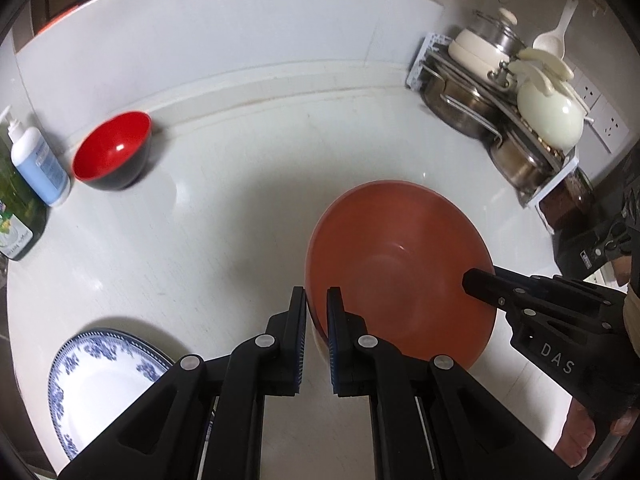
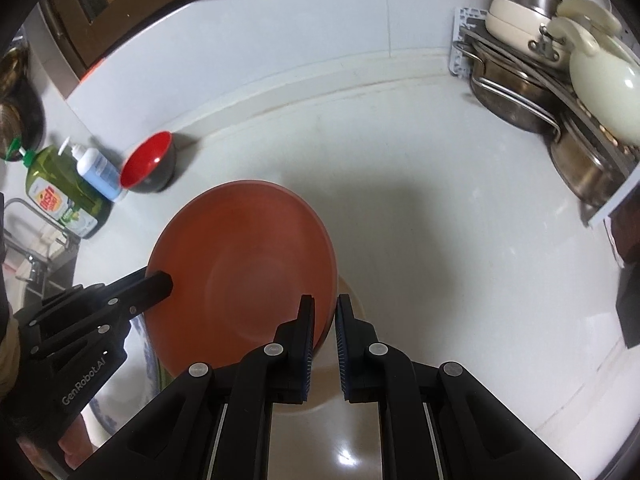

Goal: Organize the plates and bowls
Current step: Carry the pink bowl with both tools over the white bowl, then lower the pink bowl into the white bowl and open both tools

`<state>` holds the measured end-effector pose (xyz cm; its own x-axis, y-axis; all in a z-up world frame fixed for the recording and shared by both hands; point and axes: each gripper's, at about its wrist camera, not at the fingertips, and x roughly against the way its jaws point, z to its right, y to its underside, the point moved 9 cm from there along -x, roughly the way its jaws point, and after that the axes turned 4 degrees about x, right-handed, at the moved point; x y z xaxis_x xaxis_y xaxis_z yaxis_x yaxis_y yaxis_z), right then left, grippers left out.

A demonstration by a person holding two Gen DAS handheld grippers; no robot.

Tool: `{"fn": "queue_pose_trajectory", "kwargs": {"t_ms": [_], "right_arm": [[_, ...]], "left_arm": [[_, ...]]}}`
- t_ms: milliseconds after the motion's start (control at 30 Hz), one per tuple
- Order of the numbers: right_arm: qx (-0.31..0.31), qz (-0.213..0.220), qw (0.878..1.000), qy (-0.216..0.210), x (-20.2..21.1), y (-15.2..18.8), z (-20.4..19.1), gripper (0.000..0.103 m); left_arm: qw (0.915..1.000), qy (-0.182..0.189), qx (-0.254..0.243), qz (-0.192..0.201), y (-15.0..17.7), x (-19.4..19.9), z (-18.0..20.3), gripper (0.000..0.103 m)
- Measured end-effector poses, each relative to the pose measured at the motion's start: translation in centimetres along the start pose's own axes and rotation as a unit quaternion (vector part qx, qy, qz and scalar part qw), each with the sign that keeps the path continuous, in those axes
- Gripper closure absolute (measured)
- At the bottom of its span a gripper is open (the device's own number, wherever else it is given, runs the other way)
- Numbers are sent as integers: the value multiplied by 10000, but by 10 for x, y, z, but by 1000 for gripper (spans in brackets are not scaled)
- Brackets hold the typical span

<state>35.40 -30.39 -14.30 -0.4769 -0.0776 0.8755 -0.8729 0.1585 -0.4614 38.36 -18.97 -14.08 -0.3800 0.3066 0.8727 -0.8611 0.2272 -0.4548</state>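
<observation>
While I carry big orange bowl (image 1: 400,272) over white counter (image 1: 240,220), left gripper (image 1: 317,300) pinches its left rim, right gripper (image 2: 325,308) pinches right rim; both jaws nearly closed on rim. Step: moving bowl. Red-and-black bowl (image 1: 114,152) sits far left, blue-patterned plate (image 1: 104,384) near left. Next, I guess: lower bowl gently, level, then let go.

"DAS" in white on the right gripper (image 1: 480,280) body. "GenRobot.AI" on the left gripper (image 2: 160,280) body. Green dish soap bottle (image 2: 60,188) label: print too blurred to read.
</observation>
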Motion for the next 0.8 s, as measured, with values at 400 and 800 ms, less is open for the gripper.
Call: {"fn": "queue_pose_trajectory", "kwargs": {"t_ms": [400, 800], "right_arm": [[-20, -260, 9996, 66, -12, 25, 13, 90], [6, -360, 9994, 3, -22, 31, 15, 89]], "left_arm": [[9996, -30, -6, -265, 19, -19, 5, 92], [9990, -88, -5, -428, 28, -32, 5, 90]]}}
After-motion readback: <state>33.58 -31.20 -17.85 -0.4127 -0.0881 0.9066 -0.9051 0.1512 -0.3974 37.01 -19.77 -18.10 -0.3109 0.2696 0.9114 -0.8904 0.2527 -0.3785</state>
